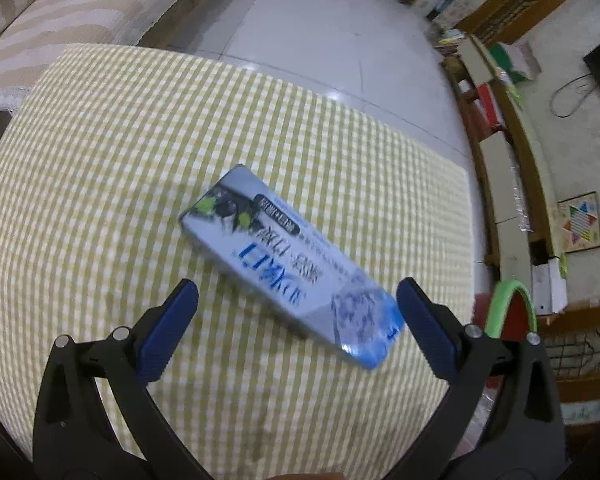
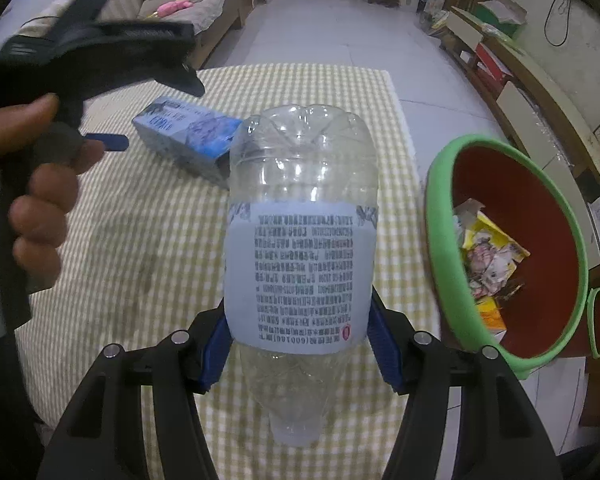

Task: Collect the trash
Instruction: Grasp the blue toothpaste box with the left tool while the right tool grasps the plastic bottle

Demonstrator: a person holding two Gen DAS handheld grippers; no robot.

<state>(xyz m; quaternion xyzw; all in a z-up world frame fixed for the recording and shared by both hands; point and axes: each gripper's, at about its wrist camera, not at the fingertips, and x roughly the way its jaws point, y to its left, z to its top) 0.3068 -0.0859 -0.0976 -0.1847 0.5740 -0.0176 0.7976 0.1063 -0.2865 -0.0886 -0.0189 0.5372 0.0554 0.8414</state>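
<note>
A blue and white carton (image 1: 288,264) lies flat on the yellow checked tablecloth (image 1: 120,160). My left gripper (image 1: 298,294) hovers open above the carton's near end, its blue pads either side and apart from it. In the right wrist view my right gripper (image 2: 298,344) is shut on a clear plastic bottle (image 2: 300,216) with a pale blue label, held off the table with its base pointing away. The same carton (image 2: 188,140) lies beyond the bottle. A hand (image 2: 40,184) holds the left gripper's black body (image 2: 100,52) at the upper left there.
A red bin with a green rim (image 2: 512,240) stands just right of the table and holds crumpled paper and wrappers. Its rim (image 1: 512,304) shows at the right edge of the left wrist view. A striped sofa (image 1: 80,8) lies beyond the table; a low wooden cabinet (image 1: 508,160) runs along the right wall.
</note>
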